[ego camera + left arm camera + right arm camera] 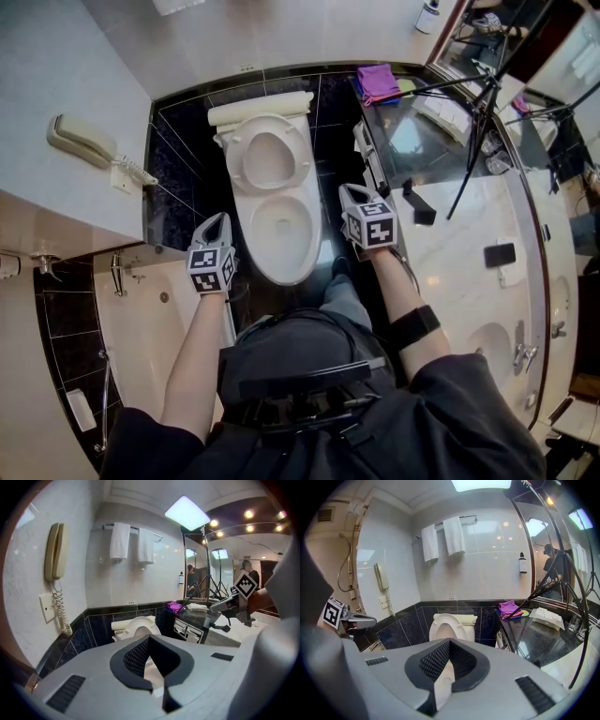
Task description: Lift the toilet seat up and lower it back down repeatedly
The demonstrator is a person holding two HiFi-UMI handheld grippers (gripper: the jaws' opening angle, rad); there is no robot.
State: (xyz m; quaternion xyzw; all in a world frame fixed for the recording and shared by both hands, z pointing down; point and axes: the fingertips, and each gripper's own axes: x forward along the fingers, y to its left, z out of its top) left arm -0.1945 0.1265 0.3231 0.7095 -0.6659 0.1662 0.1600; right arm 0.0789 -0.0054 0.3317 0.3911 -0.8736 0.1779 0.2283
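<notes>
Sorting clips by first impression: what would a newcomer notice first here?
The white toilet at the centre of the head view, its oval seat raised upright at the back, draws the eye first. The left gripper and right gripper flank it, both shut and empty. A purple cloth stands out on the dark glossy counter.

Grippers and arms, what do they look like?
Both the left gripper and right gripper are pale grey, each with a cube of black-and-white square markers and dark textured pads inside the fingers. Dark sleeves; a black band wraps the right forearm.
</notes>
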